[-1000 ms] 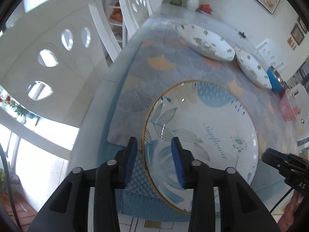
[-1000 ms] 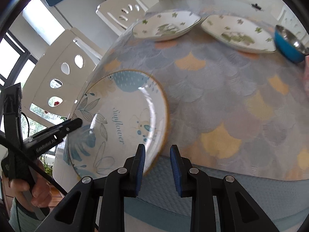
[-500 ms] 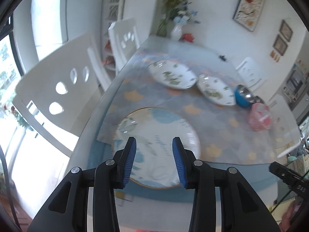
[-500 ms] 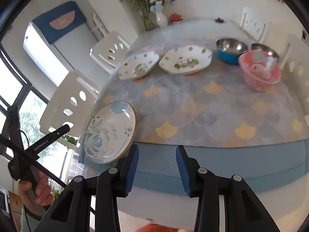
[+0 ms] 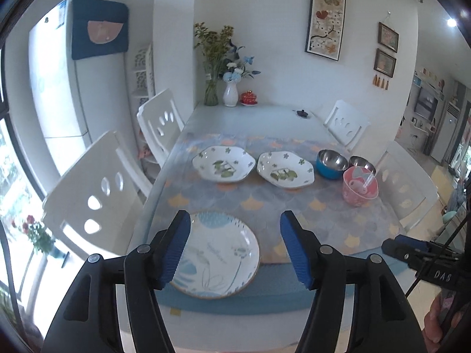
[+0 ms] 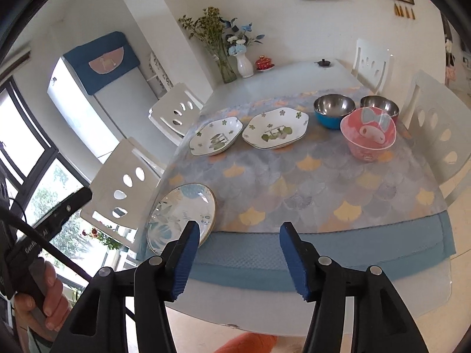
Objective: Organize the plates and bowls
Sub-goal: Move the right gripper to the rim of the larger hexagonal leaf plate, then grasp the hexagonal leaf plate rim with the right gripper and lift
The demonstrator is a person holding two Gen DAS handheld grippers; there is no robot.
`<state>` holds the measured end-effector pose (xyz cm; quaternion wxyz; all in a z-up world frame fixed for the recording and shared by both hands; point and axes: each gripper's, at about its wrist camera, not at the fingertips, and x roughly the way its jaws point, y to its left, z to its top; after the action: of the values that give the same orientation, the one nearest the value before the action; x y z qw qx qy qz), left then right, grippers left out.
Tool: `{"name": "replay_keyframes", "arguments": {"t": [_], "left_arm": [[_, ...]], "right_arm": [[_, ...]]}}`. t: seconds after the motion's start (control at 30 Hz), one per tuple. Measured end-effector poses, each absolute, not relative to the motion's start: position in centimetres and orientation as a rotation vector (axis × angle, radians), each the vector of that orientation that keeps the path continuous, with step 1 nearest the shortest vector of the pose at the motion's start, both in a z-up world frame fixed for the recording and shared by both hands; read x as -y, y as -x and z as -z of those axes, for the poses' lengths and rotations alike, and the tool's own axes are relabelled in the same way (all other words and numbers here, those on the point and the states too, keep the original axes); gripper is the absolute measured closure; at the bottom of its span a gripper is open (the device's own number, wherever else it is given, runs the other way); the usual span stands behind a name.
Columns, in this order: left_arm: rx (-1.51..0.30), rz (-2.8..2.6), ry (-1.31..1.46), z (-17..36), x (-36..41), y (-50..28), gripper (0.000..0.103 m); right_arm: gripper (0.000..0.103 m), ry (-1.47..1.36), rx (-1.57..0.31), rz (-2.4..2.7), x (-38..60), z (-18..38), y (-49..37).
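Plates and bowls sit spread over the worktop [image 5: 223, 303]: a round leaf-print plate [image 5: 216, 254] at the near left edge, two flowered dishes [image 5: 223, 164] side by side further back, a blue-sided steel bowl [image 5: 332, 164], a second steel bowl [image 6: 379, 105] and a pink bowl [image 5: 359, 186] to the right. I judge the plate glazed, stiff, breakable and slick, so I'd pinch its raised rim, not the flat face. My left gripper [image 5: 235, 245] and right gripper [image 6: 238, 260] both hang above the near edge, jaws just having spread, nothing between the pads. My right view shows the plate overhanging the patterned cloth and the pink bowl's printed inside; my left view shows the plate's full face.
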<state>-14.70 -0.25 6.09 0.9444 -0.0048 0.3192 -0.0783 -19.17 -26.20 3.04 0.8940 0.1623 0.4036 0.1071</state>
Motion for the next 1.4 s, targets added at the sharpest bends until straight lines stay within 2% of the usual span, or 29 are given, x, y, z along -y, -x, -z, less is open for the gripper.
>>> {"name": "replay_keyframes", "arguments": {"t": [0.23, 0.53, 0.87, 1.03, 1.2, 1.4], "left_arm": [[-0.722, 0.171, -0.006, -3.9, -1.8, 7.3, 0.042], [-0.864, 0.191, 0.102, 0.6, -8.8, -5.1, 0.042], [-1.064, 0.307, 0.183, 8.2, -8.2, -17.0, 0.046], [-1.121, 0.318, 0.217, 11.1, -7.9, -20.9, 0.052], [-1.181, 0.328, 0.247, 13.6, -8.3, -23.3, 0.060], [-1.181, 0.315, 0.241, 14.2, -9.5, -24.3, 0.060]], "right_arm": [[0.047, -0.389, -0.889, -0.199, 24.8, -0.9, 12.2], [0.047, -0.461, -1.018, -0.204, 19.3, 4.4, -2.2], [0.047, -0.492, -1.127, -0.117, 15.9, 10.6, -13.8], [0.062, -0.488, -1.176, -0.108, 14.6, 12.6, -16.9], [0.083, -0.476, -1.168, -0.124, 13.4, 13.7, -18.6], [0.083, -0.419, -1.162, -0.044, 11.9, 12.9, -18.5]]}}
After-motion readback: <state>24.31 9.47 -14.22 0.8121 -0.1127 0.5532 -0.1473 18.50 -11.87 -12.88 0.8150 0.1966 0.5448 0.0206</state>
